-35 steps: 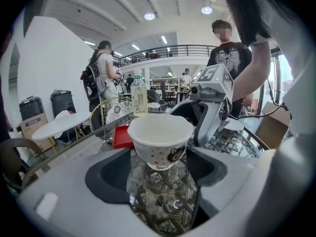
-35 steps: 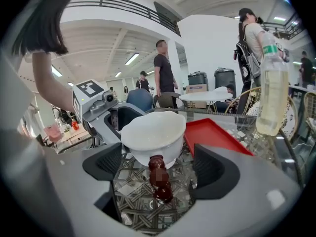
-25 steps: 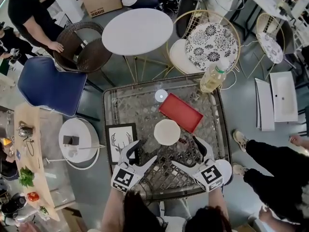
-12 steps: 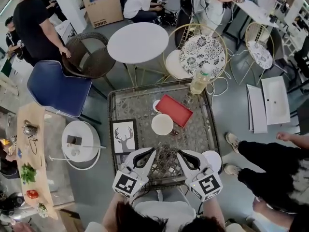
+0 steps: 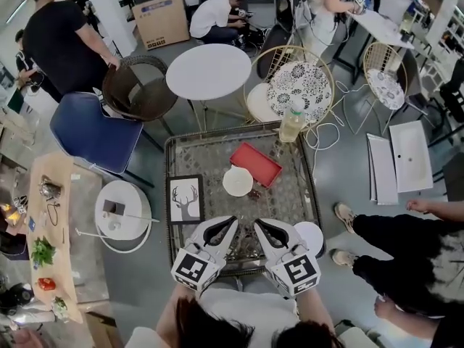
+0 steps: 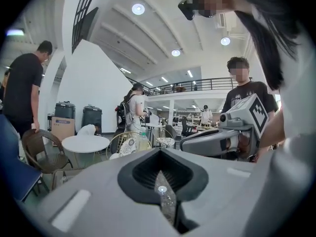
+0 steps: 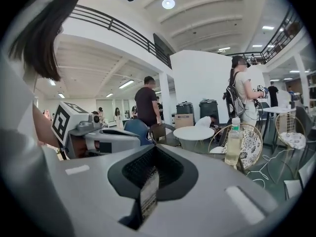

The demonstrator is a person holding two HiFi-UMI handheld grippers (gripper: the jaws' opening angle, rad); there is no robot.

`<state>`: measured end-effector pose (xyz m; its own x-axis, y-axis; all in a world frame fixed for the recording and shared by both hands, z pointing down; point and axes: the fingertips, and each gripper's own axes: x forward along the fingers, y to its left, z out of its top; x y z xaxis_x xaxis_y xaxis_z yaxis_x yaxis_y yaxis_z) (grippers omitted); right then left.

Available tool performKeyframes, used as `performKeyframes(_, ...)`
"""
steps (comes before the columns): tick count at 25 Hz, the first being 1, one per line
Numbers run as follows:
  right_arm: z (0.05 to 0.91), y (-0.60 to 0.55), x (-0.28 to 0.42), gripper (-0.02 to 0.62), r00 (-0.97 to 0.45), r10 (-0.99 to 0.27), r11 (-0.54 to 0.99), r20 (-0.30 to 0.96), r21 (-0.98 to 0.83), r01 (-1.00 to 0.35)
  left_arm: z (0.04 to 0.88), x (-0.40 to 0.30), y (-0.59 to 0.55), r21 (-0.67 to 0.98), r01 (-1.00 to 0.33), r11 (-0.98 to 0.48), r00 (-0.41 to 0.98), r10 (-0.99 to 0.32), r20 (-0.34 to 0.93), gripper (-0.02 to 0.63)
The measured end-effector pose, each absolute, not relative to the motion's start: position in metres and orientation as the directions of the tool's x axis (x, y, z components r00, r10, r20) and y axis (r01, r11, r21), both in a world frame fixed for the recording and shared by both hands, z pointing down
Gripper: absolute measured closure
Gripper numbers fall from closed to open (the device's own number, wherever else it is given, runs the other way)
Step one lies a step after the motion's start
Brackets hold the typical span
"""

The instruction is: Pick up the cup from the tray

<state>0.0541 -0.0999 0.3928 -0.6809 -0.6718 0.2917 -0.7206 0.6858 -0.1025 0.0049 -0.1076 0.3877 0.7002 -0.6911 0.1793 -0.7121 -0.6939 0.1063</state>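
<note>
A red tray (image 5: 255, 164) lies on the glass table (image 5: 181, 151), toward its far side. At the tray's far left corner a small pale cup (image 5: 233, 153) shows only faintly; I cannot tell if it stands on the tray or beside it. A white round dish (image 5: 237, 181) sits just in front of the tray. My left gripper (image 5: 223, 228) and right gripper (image 5: 264, 228) hover side by side over the table's near edge, well short of the tray. In both gripper views the jaws meet, left gripper (image 6: 160, 181) and right gripper (image 7: 148, 191), with nothing held.
A bottle of yellow liquid (image 5: 291, 124) stands at the table's far right corner, and a framed deer picture (image 5: 185, 198) lies at its left. A white disc (image 5: 312, 236) sits at the near right corner. A round white table (image 5: 209, 71), chairs and several people surround the table.
Both grippers have drawn back from over the table's front part to its near edge and risen. The head view now looks from higher, so the table appears smaller.
</note>
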Motion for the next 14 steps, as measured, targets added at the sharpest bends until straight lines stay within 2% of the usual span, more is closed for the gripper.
performKeyframes(14,0.391,-0.1,0.055,0.572,-0.677,-0.673,0.692,0.298,-0.069,-0.719,0.382,0.016,-0.106,0.107,-0.707,-0.699,0.706,-0.689,0.162,0.606)
